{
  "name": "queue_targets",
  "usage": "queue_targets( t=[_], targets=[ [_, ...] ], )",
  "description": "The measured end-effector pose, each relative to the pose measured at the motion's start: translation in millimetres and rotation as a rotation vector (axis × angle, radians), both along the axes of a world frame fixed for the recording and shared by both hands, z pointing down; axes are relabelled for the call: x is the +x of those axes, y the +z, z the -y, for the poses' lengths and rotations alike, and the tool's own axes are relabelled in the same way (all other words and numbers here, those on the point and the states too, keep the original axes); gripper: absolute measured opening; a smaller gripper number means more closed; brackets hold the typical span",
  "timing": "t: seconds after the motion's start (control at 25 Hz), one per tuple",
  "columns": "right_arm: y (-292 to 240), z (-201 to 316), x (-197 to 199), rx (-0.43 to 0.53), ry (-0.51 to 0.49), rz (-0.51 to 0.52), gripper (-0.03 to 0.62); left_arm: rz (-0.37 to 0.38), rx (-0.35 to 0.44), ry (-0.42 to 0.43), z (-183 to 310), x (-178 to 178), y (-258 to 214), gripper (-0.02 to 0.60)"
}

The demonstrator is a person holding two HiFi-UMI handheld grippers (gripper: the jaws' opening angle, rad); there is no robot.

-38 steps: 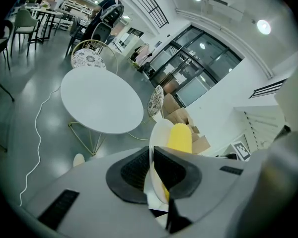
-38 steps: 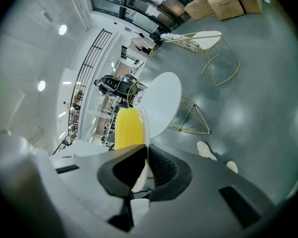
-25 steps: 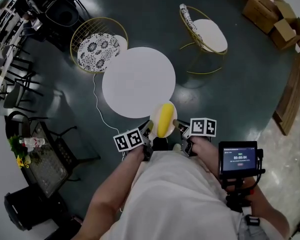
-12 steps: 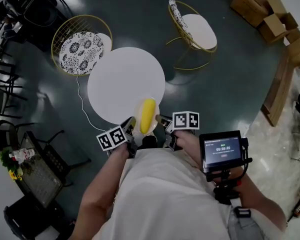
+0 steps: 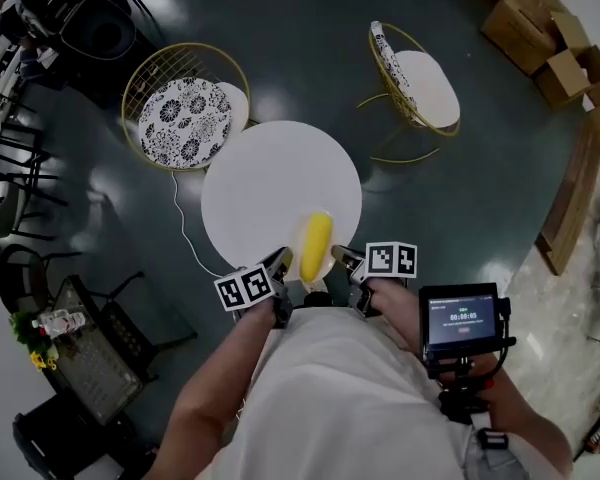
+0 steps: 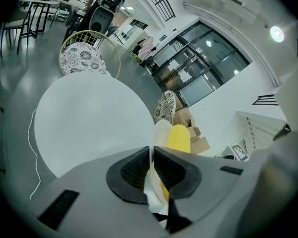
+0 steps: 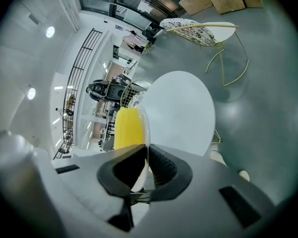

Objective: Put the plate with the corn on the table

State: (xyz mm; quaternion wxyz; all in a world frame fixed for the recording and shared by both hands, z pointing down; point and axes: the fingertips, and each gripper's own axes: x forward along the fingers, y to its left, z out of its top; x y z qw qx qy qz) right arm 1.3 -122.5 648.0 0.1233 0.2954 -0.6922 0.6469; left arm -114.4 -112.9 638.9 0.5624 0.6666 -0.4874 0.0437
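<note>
Holding the plate (image 6: 160,130) by its rim from both sides, I had the left gripper (image 5: 278,268) with its fingers pinched tight on the edge at the plate's 9 o'clock. The right gripper (image 5: 346,259) was clamped the same way at 3 o'clock. The corn cob (image 5: 315,247) lay lengthwise on the plate, pointing toward 12. The plate hung over the round white desk (image 5: 270,178) near its 5 o'clock edge, closest to me; I could not tell whether it touched the top. I judged the carry nearly done. What remained was lowering the plate flat onto the desk, opening both pairs of fingers and backing away.
</note>
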Motion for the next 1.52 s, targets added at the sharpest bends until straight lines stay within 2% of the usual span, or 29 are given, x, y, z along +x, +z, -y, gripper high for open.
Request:
queue_targets(
  t=[0.32,1.04,1.28,1.52],
  targets=[
    [11.9,36.7,-30.3,-0.024,0.003,-0.011,0.032,-0.009,-0.015,0.014,38.9,-30.5,13.0,0.035],
    [20.7,78.6,-67.6,-0.033,-0.024,-0.025,0.032,-0.036,-0.025,0.004,74.1,-70.1,16.3,0.034],
    [19.3,88.8,-42.5,-0.054,-0.041,-0.025,0.032,-0.039,-0.04,-0.011,84.9,-42.3,18.3,0.034],
    [22.2,81.5,-46.4,-0.047,-0.115,-0.021,0.032,-0.034,-0.038,-0.071,71.9,-44.2,24.8,0.034]
  ],
)
